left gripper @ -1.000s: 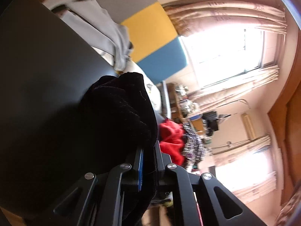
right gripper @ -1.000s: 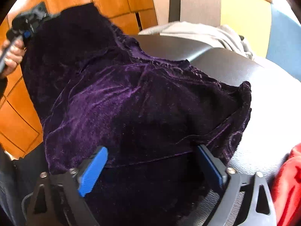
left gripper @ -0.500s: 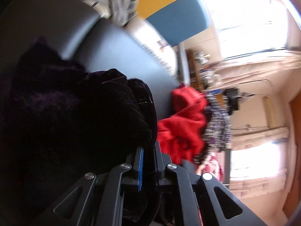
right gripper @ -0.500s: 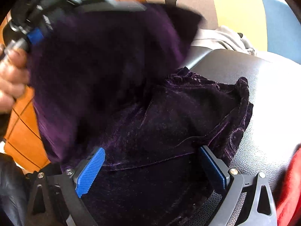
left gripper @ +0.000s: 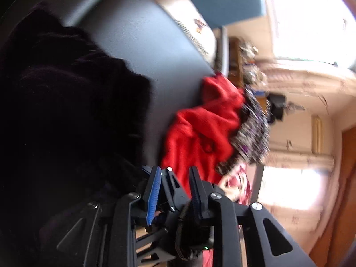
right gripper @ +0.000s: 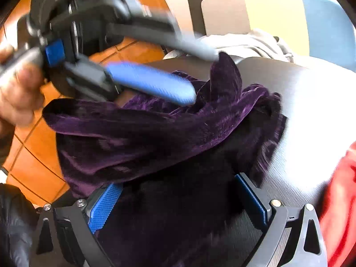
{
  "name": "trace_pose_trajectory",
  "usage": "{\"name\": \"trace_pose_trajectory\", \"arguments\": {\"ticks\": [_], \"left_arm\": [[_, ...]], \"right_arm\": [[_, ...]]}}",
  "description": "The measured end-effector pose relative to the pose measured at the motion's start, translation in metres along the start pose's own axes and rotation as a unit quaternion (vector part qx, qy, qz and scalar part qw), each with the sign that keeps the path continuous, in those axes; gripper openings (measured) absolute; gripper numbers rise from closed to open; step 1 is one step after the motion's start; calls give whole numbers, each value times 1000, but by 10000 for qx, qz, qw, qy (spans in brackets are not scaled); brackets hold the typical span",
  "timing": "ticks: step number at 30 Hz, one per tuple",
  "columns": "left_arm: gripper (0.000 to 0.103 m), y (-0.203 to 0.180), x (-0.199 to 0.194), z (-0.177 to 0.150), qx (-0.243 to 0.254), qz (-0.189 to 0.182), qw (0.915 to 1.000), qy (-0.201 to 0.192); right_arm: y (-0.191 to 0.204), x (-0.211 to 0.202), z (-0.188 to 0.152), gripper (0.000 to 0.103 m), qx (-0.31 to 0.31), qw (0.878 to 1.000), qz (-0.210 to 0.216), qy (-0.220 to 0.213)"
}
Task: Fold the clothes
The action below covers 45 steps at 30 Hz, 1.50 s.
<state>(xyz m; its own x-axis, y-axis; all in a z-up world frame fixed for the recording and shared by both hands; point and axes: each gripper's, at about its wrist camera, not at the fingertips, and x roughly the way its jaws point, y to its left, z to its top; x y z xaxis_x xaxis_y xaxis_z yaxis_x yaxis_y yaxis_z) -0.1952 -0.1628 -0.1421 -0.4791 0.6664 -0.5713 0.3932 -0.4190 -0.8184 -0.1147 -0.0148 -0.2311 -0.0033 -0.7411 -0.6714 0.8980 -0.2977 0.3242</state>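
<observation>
The purple velvet garment [right gripper: 155,138] lies bunched on the dark leather seat [right gripper: 300,102], one layer doubled over toward the near side. By my reading, a fold has just been laid. The left gripper [left gripper: 175,178] hangs over it, fingers slightly apart, empty. The right gripper [right gripper: 178,202] stands wide apart astride the near edge. Next: flatten the fold. A red garment [left gripper: 200,129] lies right.

R claw [right gripper: 178,202] wide open w/ purple velvet [right gripper: 155,142] bunched btwn its fingers on black surface [right gripper: 300,102]; L claw [right gripper: 195,75] blurred above, parted, nothing held.
</observation>
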Motion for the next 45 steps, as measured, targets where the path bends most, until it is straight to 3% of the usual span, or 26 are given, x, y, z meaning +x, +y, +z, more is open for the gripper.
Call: {"name": "trace_pose_trajectory", "arguments": {"ticks": [3,6,9,12,17,19,20,21,22,27,30,34,37,39,41,45], "left_arm": [[26,-11,-23,-7,308,-245,9992,-100],[27,2,-62,-16,488,-335,9968,-539],[27,41,-102,-23,447,125,9929,-1097],[28,86,-127,-37,330,531,9874,-1457],[28,141,-138,-67,417,545,9812,-1805],[28,147,-128,-75,593,452,9805,-1820],[28,148,-123,-78,688,389,9806,-1795],[29,145,-115,-81,870,398,9800,-1745],[29,139,-107,-84,1141,499,9779,-1677],[30,121,-63,-107,2411,901,9601,-1099],[25,131,-34,-112,2628,1195,9550,-679],[25,133,-32,-112,2679,1247,9527,-703],[26,126,-37,-117,2737,1412,9480,-798],[28,121,-43,-125,2921,1499,9402,-903],[29,116,-46,-132,3045,1428,9367,-969],[29,108,-48,-139,3145,1274,9340,-1119]], "right_arm": [[9,-22,-12,100,-4,9999,-155,-14],[16,-44,-26,100,75,9997,-245,27],[33,-59,-31,100,47,9998,-160,103],[54,-69,-27,100,-81,9996,248,145],[78,-49,-21,99,104,9960,865,189],[78,-30,-24,84,311,9953,798,446],[77,-19,-24,57,413,9946,747,586],[76,-8,-25,19,515,9936,697,727],[75,1,-26,7,631,9924,615,857],[72,-19,-40,7,1130,9911,515,478],[62,-19,-65,7,1520,9865,432,440],[50,-22,-94,8,2048,9773,405,353],[44,-29,-95,20,2410,9681,678,139],[41,-27,-85,47,2428,9676,690,5],[39,-25,-76,61,2445,9670,702,-129],[34,-20,-56,61,2478,9653,724,-397]]}}
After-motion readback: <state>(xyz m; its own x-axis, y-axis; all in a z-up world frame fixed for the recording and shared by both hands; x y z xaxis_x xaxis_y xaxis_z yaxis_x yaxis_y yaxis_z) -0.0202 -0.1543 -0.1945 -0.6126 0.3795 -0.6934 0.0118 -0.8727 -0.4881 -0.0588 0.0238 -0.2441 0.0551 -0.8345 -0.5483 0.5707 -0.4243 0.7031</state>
